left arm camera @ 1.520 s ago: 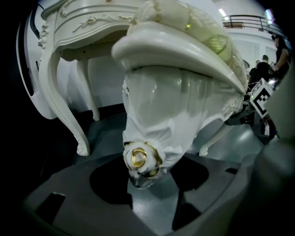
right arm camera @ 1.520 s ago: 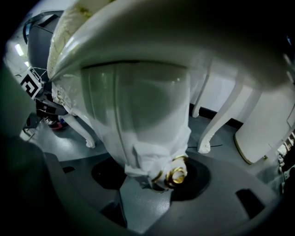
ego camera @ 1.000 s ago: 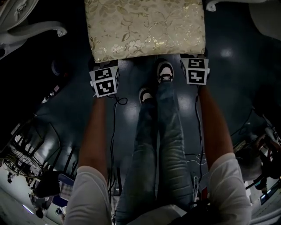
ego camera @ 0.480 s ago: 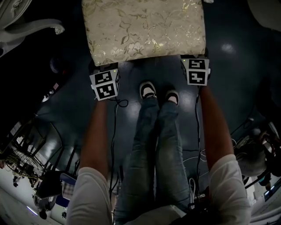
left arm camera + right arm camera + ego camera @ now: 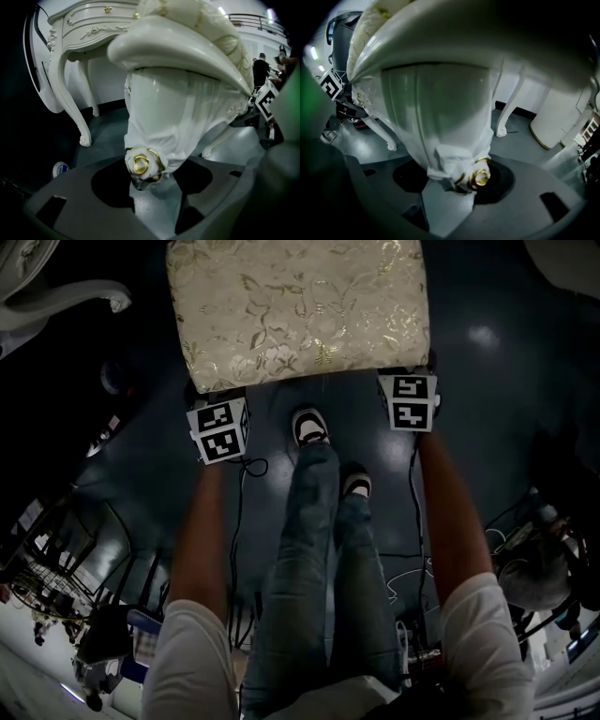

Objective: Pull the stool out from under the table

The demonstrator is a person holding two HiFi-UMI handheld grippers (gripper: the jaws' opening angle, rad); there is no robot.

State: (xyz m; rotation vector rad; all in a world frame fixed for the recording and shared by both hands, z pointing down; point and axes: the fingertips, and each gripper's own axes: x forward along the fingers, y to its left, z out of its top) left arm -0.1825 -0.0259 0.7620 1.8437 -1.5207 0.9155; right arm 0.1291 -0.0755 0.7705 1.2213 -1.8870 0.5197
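Being clamped at its near legs by left gripper [image 5: 219, 413] and right gripper [image 5: 410, 390], the gold-floral cushioned white stool [image 5: 298, 310] is squared up dead ahead for pulling back.

floor [image 5: 487, 427]: dark grey, glossy | sneakers [image 5: 310, 426]: white-black | cabinet [image 5: 555, 119]: white, gold-trimmed base

Stool [image 5: 298, 310]: one. Table [image 5: 89, 23]: one. Grippers: two, left gripper [image 5: 143, 185] and right gripper [image 5: 457, 194]. Shoes: two, far shoe [image 5: 310, 426] and near shoe [image 5: 355, 485].
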